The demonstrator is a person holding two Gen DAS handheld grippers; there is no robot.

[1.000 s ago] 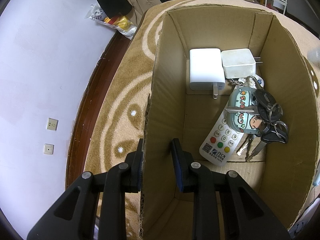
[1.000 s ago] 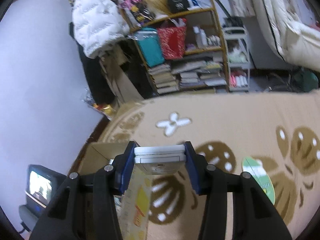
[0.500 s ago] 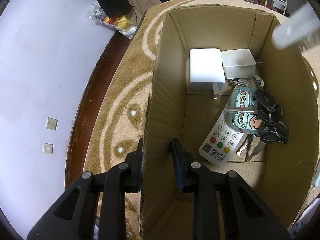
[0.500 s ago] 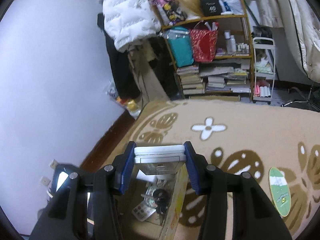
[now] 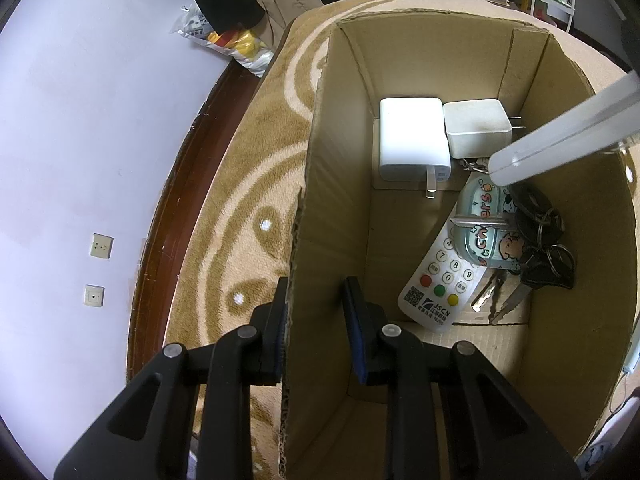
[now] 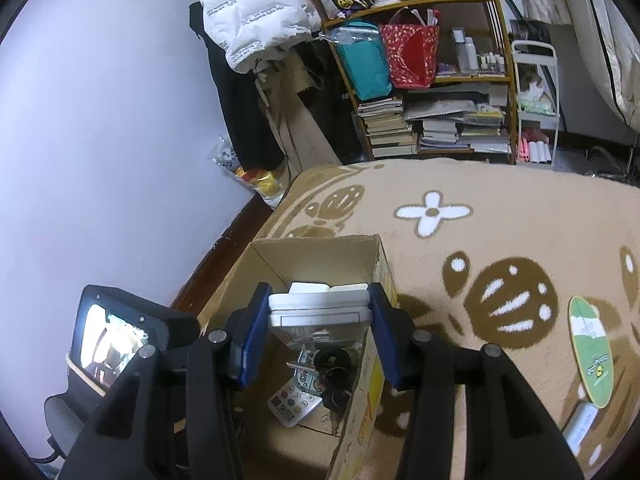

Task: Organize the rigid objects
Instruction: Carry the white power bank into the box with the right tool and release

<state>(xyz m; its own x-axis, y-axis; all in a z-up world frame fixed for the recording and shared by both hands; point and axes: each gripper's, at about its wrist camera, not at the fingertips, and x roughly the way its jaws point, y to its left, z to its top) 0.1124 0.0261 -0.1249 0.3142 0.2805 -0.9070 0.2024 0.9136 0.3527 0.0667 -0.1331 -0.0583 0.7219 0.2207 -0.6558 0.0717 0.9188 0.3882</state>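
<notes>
Cardboard box [image 5: 400, 60] fills the left view; the left gripper [image 5: 316, 320] straddles its near wall, jaws apart, apparently unclamped. The right gripper [image 6: 318, 312] clenches a silver remote [image 6: 320, 308], which enters the left view at upper right, long axis slanting down-left over the chargers [image 5: 412, 140], keys [image 5: 536, 240] and white remote [image 5: 440, 280] directly below.

Beige carpet [image 6: 500, 216] with brown pattern; directly on it an open cardboard box [image 6: 372, 364], a green oval card [image 6: 591, 354], and a pale flat object [image 6: 580, 426].
</notes>
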